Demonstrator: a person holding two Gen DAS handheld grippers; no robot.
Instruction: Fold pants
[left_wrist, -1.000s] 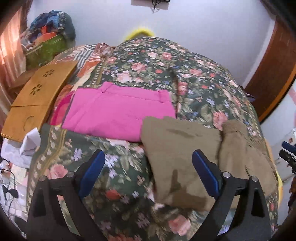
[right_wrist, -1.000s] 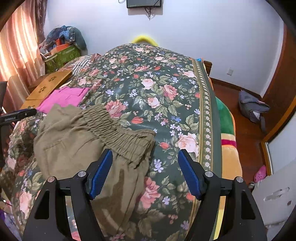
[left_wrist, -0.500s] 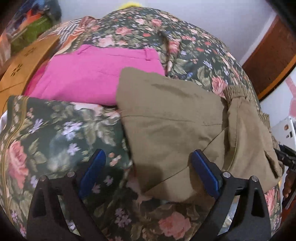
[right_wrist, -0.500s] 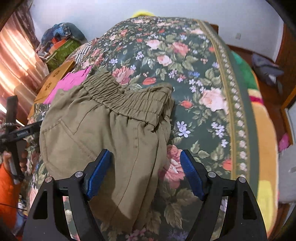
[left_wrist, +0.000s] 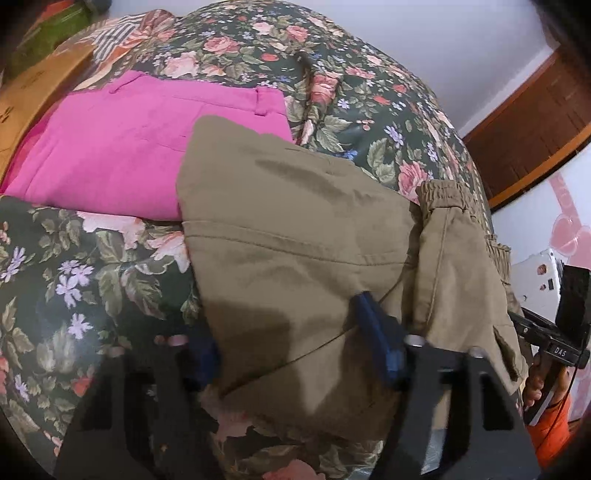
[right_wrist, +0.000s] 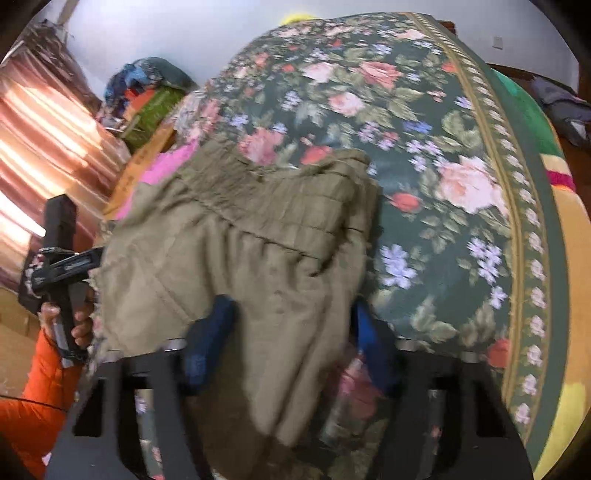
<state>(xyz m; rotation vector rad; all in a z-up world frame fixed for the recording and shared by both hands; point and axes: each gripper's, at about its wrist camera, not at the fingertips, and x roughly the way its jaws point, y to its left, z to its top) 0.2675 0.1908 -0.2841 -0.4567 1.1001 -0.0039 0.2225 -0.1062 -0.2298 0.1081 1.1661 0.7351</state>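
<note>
Olive-brown pants (left_wrist: 295, 236) lie partly folded on the floral bedspread (left_wrist: 92, 277), with the elastic waistband (left_wrist: 450, 195) at the right. My left gripper (left_wrist: 291, 350) is open, its blue fingers straddling the near edge of the pants. In the right wrist view the same pants (right_wrist: 240, 266) show their gathered waistband (right_wrist: 295, 199) at the far end. My right gripper (right_wrist: 291, 339) is open, its fingers either side of the near waist-side fabric. The view is blurred.
Folded pink pants (left_wrist: 129, 144) lie beside the olive pair on the left. A wooden lap tray (left_wrist: 33, 88) sits at the bed's left edge. Bags (right_wrist: 147, 96) are piled by the curtain. The bed's right edge (right_wrist: 561, 258) drops to the floor.
Both grippers have moved down and forward onto the olive pants, so their fingers now straddle the near fabric. The pants fill more of each view.
</note>
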